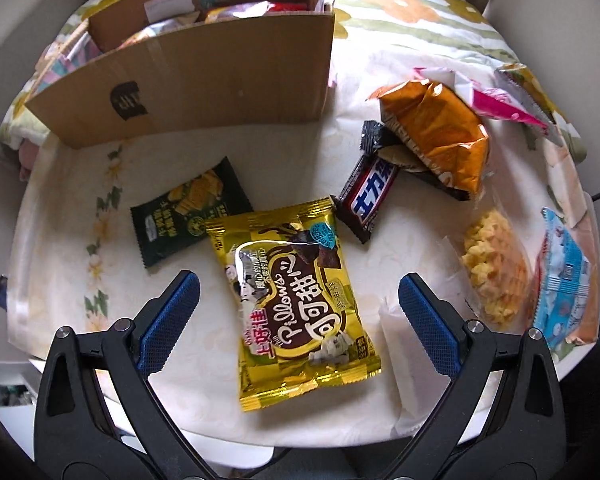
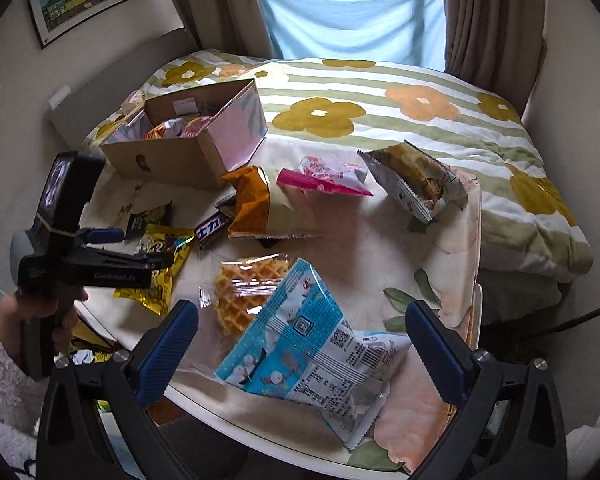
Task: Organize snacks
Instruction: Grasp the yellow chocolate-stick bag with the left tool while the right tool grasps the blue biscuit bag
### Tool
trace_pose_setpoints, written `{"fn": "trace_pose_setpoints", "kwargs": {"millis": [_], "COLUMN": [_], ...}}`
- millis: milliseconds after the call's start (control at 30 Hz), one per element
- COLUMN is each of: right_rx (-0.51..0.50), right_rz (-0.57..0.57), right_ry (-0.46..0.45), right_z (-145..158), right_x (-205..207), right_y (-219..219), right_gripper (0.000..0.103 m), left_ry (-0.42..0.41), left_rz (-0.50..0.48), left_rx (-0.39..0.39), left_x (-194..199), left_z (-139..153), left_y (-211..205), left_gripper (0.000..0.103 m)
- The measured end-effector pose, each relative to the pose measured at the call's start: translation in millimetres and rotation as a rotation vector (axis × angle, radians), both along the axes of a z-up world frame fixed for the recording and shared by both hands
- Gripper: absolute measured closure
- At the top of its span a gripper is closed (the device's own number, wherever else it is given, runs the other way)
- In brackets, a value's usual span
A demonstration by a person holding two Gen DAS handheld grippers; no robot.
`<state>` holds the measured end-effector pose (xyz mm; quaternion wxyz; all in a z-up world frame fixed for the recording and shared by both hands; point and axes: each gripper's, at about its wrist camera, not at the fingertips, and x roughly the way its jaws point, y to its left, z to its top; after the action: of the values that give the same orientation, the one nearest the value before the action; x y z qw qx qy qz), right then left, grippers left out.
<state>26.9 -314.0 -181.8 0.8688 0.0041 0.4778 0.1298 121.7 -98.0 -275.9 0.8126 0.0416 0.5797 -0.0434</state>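
My left gripper (image 1: pixel 299 312) is open, its blue pads on either side of a gold snack bag (image 1: pixel 296 300) lying flat on the table. A dark green packet (image 1: pixel 188 210) lies to its left, a black chocolate bar (image 1: pixel 370 196) and an orange bag (image 1: pixel 440 136) to its right. A cardboard box (image 1: pixel 204 72) with several snacks inside stands behind. My right gripper (image 2: pixel 302 344) is open above a light blue packet (image 2: pixel 308 344), which partly covers a wrapped waffle (image 2: pixel 244 292). The left gripper (image 2: pixel 104 248) shows at the left of the right wrist view, held by a hand.
A pink packet (image 2: pixel 324 178) and a grey-yellow packet (image 2: pixel 420 180) lie at the far side of the round table (image 2: pixel 456 248). A flowered duvet (image 2: pixel 380 104) covers the bed behind. Curtains and a window stand beyond. A fluffy white sleeve (image 2: pixel 0 368) is at lower left.
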Motion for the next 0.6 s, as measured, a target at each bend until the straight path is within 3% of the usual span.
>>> {"fn": "trace_pose_setpoints", "kwargs": {"millis": [300, 533, 600], "right_rx": [-0.03, -0.191, -0.234], "right_rz": [0.21, 0.384, 0.425], "right_ry": [0.018, -0.025, -0.043], "right_z": [-46, -68, -73], "right_x": [-14, -20, -18], "right_y": [-14, -3, 2], "right_gripper": [0.0, 0.0, 0.0], "left_ry": [0.028, 0.041, 0.046], "left_rz": [0.063, 0.065, 0.069], "left_rx": [0.017, 0.026, 0.024], "left_x": [11, 17, 18], "left_z": [-25, -36, -40], "left_y": [1, -1, -1], "left_gripper": [0.004, 0.004, 0.009]}}
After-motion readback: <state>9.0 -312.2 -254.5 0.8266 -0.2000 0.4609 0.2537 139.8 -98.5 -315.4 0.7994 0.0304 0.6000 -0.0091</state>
